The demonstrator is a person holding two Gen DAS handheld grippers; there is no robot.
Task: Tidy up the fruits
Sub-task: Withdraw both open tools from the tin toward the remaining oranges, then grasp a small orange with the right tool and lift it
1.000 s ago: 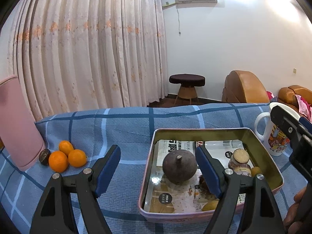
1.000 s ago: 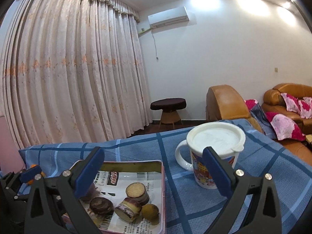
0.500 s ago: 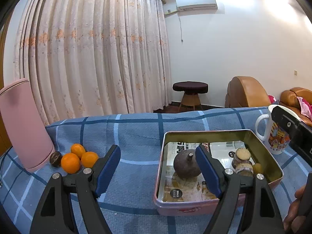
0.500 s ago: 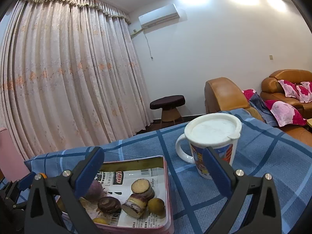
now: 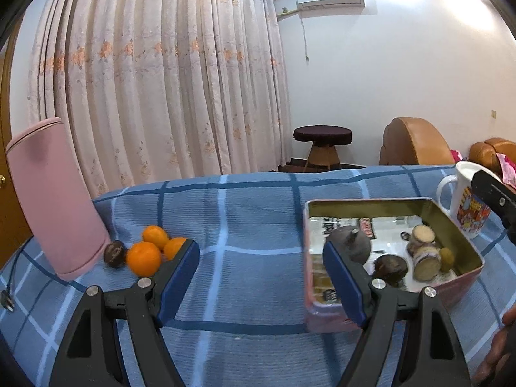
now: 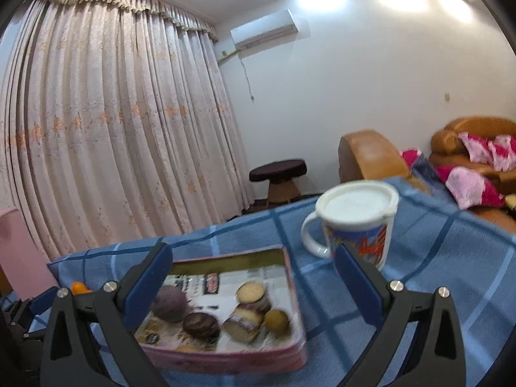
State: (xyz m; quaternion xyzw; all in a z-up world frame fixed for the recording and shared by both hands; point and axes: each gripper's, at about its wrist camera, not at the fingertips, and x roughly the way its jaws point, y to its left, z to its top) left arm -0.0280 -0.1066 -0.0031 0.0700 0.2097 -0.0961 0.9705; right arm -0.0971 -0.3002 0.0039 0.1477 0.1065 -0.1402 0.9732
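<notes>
We are holding both blue-padded grippers, left (image 5: 261,277) and right (image 6: 254,285), wide apart and empty, facing round orange tangerines (image 5: 144,258) lying outside the pink rectangular metal tin (image 5: 464,277).

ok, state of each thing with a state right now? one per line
left tongs: open, empty
right tongs: open, empty
tin: uncovered, fruit inside, on the cloth
mug: upright, lid on
oranges: three, loose on the cloth beside the pink container
pink container: upright
</notes>
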